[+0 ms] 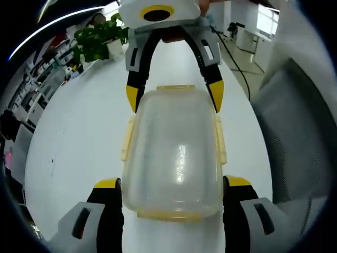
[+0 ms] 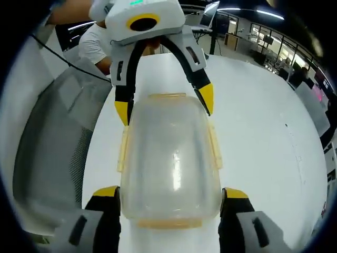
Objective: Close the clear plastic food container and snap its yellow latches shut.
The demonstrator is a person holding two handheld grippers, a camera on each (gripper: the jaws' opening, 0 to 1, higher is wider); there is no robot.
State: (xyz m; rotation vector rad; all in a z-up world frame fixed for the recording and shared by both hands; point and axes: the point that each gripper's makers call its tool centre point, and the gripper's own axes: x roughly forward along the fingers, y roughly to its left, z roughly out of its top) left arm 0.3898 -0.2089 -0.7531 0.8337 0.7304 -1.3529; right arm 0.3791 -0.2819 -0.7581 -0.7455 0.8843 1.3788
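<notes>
A clear plastic food container [image 1: 174, 153] lies on the white table [image 1: 79, 132] with its lid on. Its yellow side latches [image 1: 126, 139] stand flared out from the walls. My left gripper [image 1: 172, 183] is open, its yellow-tipped jaws spread around the container's near end. From the far end my right gripper [image 1: 174, 96] faces it, open, tips close against the far corners. In the right gripper view the same container [image 2: 171, 158] sits between my right gripper [image 2: 171, 192] and my left gripper [image 2: 164, 105], a side latch [image 2: 215, 147] angled outward.
A grey chair [image 1: 300, 132] stands beside the table's edge, seen again as the chair [image 2: 52, 132]. A potted plant [image 1: 97, 39] sits at the table's far end. A black cable [image 1: 237, 63] trails across the table. A person in a white shirt [image 2: 95, 45] is behind.
</notes>
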